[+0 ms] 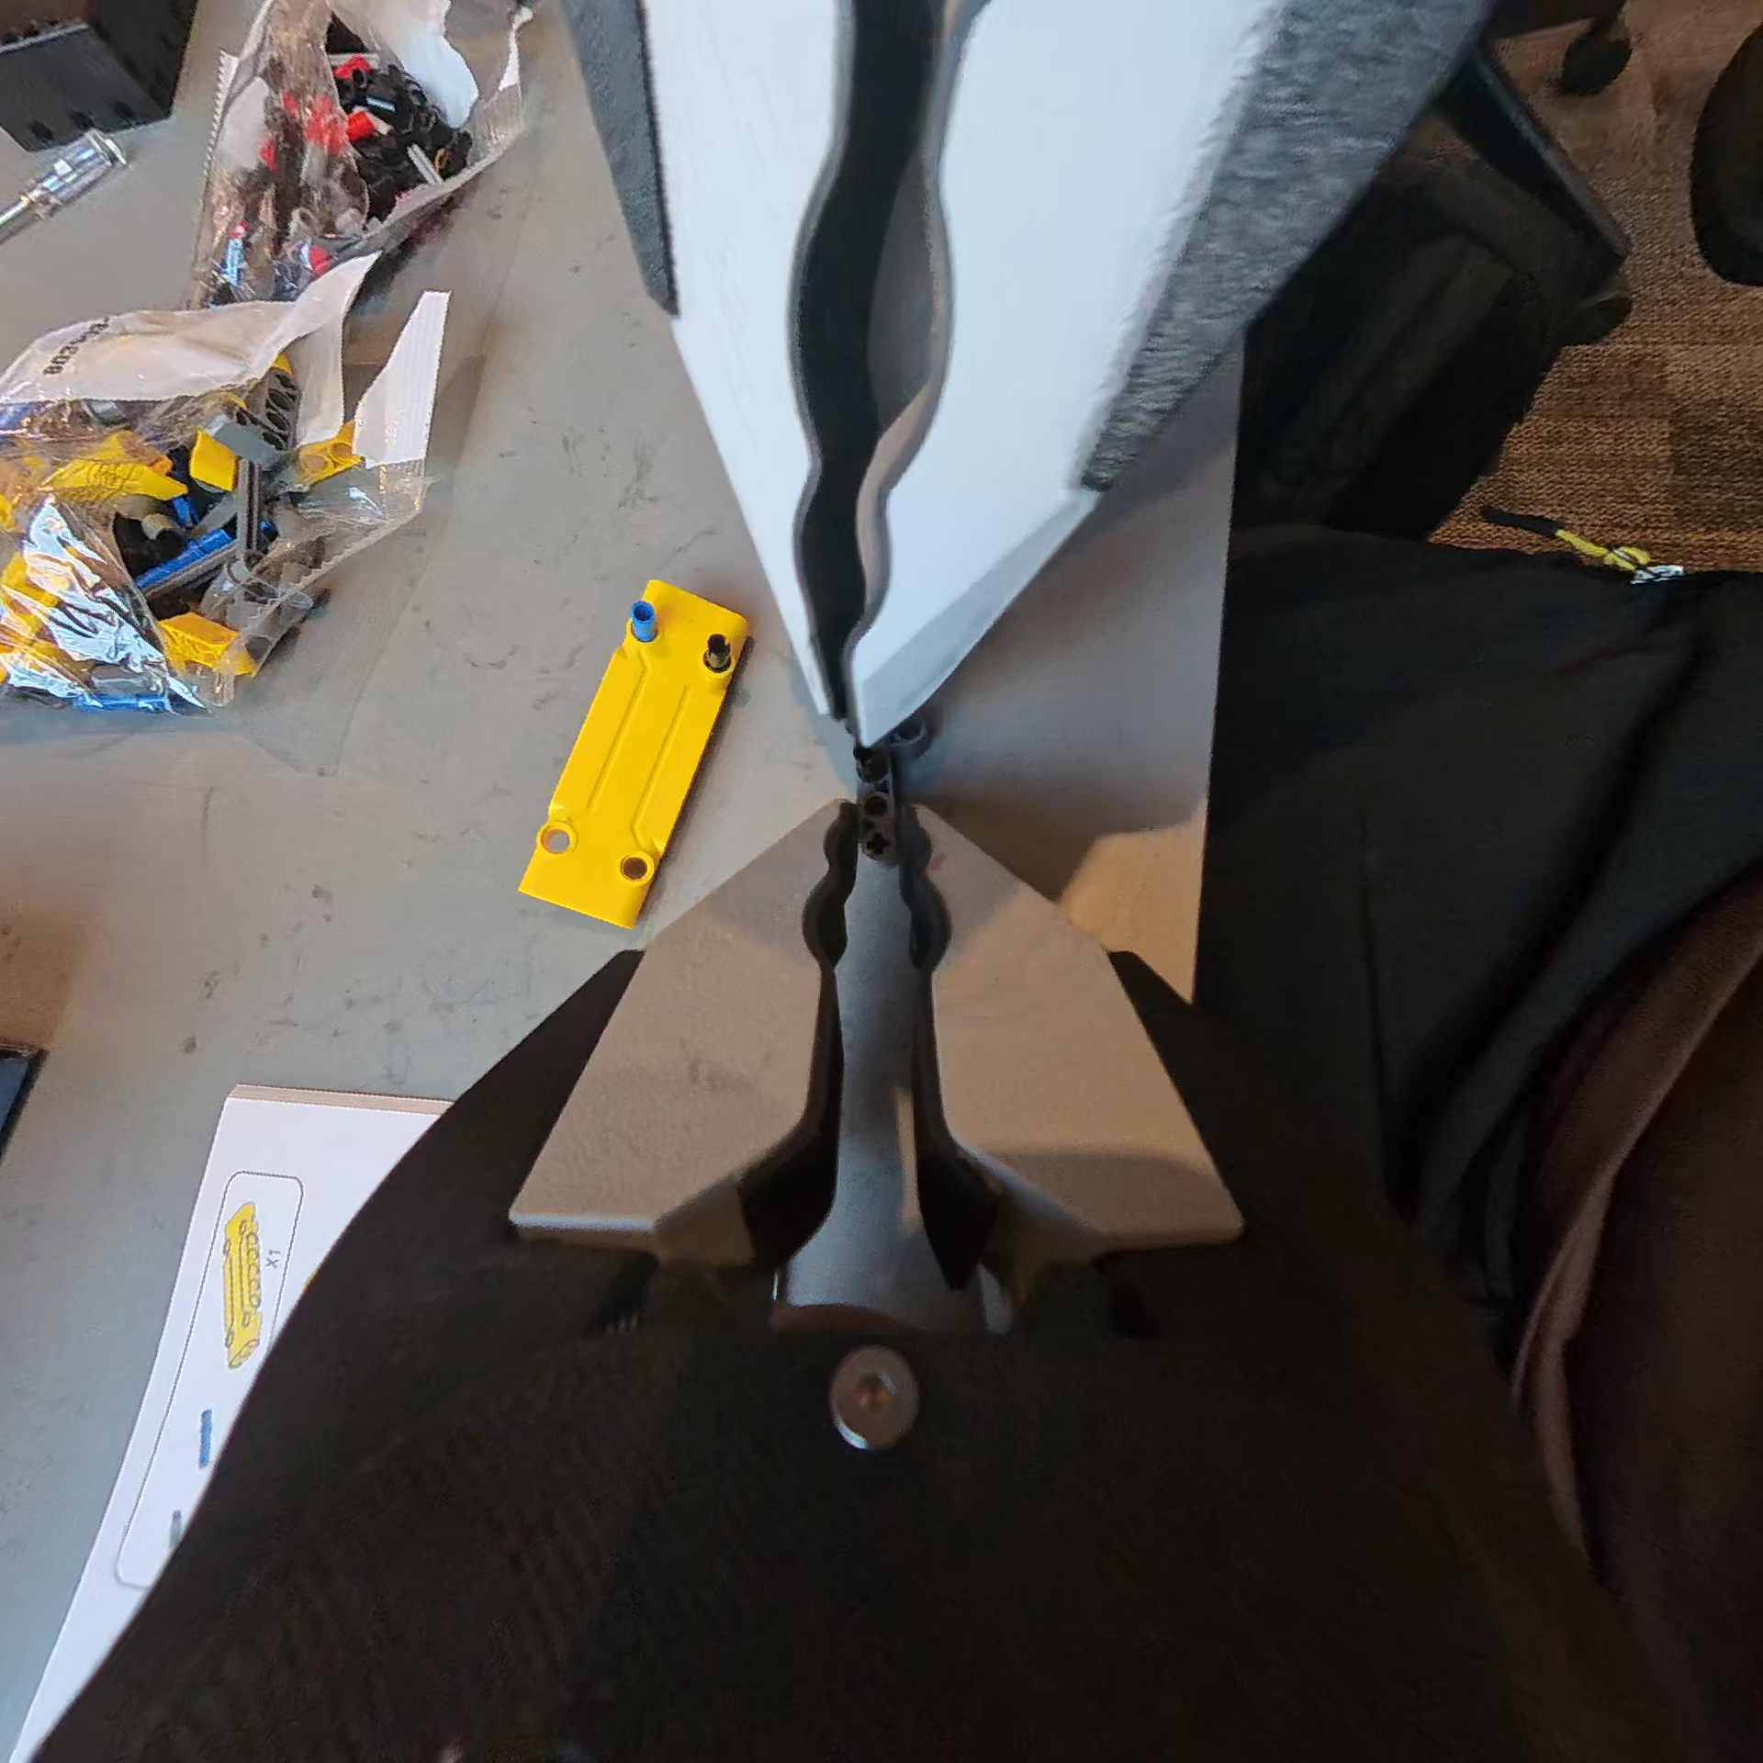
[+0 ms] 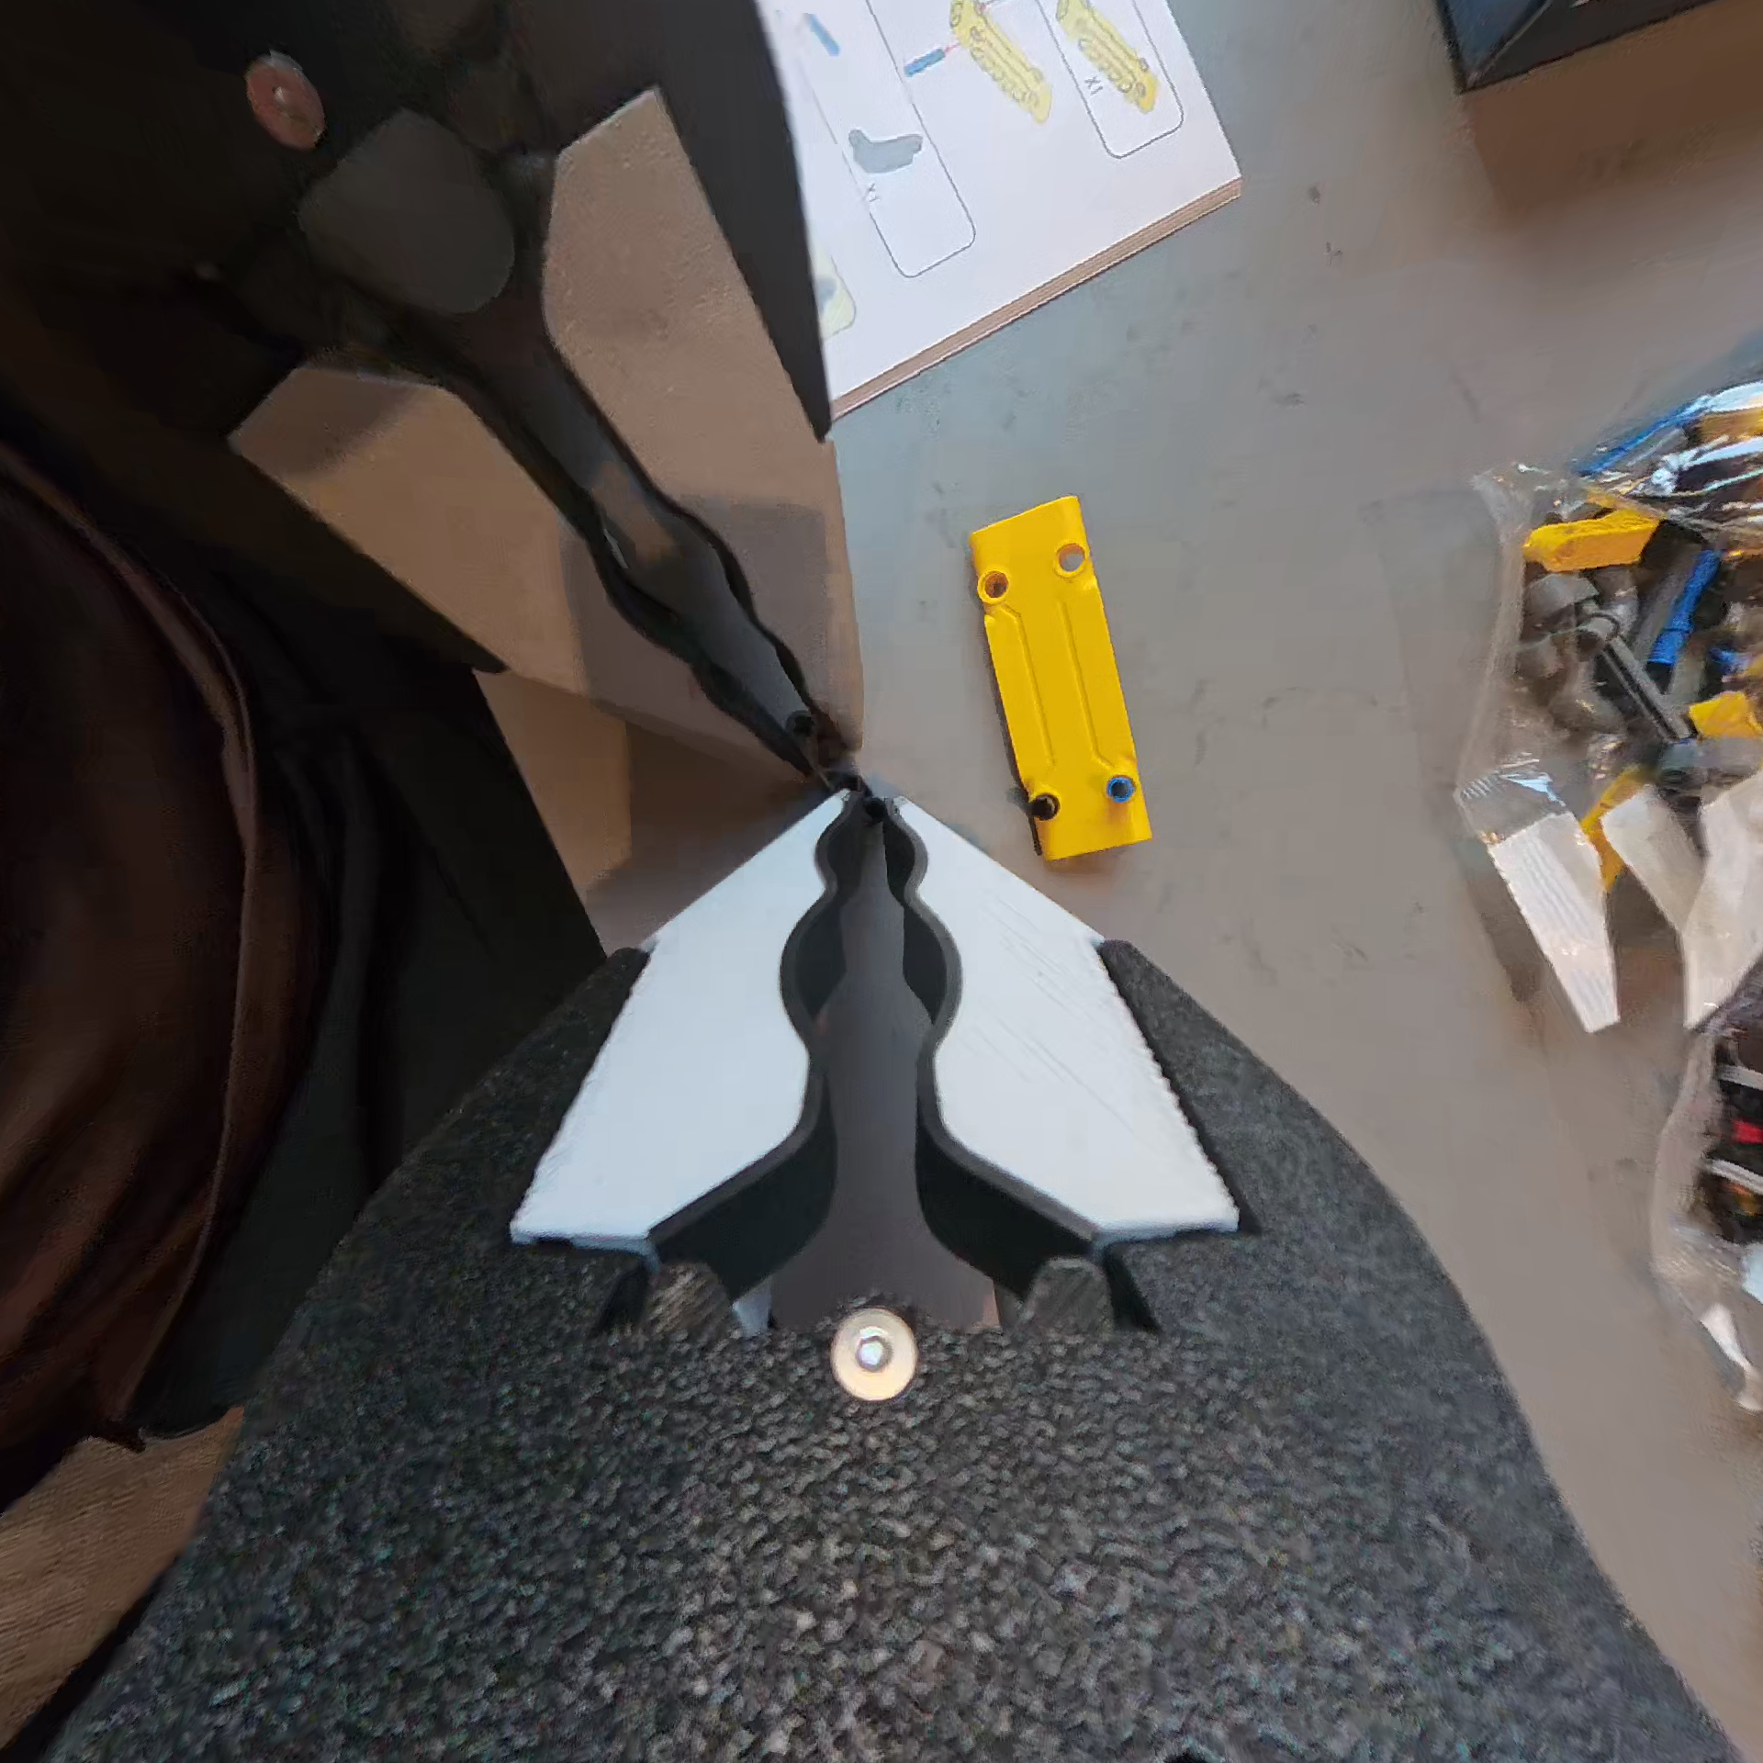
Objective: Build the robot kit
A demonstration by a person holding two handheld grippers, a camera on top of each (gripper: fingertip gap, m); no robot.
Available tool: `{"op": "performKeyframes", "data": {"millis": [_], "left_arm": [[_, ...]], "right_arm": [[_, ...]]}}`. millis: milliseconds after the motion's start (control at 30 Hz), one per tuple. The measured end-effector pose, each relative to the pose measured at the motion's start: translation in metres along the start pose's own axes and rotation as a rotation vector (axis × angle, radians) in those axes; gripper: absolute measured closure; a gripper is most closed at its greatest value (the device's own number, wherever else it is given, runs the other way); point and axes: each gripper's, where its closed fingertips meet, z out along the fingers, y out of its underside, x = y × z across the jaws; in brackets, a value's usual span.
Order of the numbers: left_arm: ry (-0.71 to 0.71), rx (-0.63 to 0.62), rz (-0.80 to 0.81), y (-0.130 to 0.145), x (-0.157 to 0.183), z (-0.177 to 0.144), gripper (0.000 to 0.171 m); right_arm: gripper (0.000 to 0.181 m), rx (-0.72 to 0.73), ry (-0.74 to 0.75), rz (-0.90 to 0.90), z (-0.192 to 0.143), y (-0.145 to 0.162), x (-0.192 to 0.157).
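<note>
Plainly, tip to tip: both grippers meet over the near edge of the grey table (image 1: 401, 935), each nipping a small dark part.
Left gripper (image 1: 878, 840): grey fingers on a black body, pointing forward and level over the table edge; the jaws stand narrow, closed on a small black connector piece (image 1: 878, 825) with round and cross-shaped holes in its end face.
Right gripper (image 2: 866, 811): white fingers (image 2: 1030, 1040) with black wavy pads, on a speckled black body; jaws nearly together, pinching a small black pin (image 2: 874, 809) at the very tips. In the left wrist view it comes down from above, tilted, its tips just over the left gripper's tips.
Contact: the pin and the connector piece sit end to end between the two pairs of tips; whether they are joined I cannot tell.
Yellow panel (image 1: 637, 754): flat on the table just beside the meeting tips, apart from both grippers; a blue pin (image 1: 645, 618) and a black pin (image 1: 717, 654) stand in the two holes at one end, and the two holes at the other end are bare.
Bags: a torn clear bag of yellow, blue and grey parts (image 1: 143, 534) and another bag of black and red parts (image 1: 353, 124) lie farther off on the table.
Instruction booklet (image 1: 238, 1317): open on the table beside the left gripper's body.
Person: dark clothing (image 1: 1488, 859) fills the side past the table edge.
</note>
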Motion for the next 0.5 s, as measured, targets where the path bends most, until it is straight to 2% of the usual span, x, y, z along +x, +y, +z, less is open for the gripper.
{"op": "performKeyframes", "data": {"millis": [33,200,500], "left_arm": [[-0.006,0.0,0.006,0.0,-0.0001,-0.0001,0.166],[0.0,0.001,0.002,-0.0001,0.0001,0.0002,0.166],[-0.002,0.001,0.002,-0.0001,-0.0002,0.0004,0.166]], "right_arm": [[0.177,0.003,-0.028,0.036,0.0008,-0.0011,-0.0001],[0.177,-0.053,-0.091,0.052,-0.0007,0.0028,-0.0007],[0.177,0.001,-0.132,0.088,-0.0004,0.0024,-0.0006]]}}
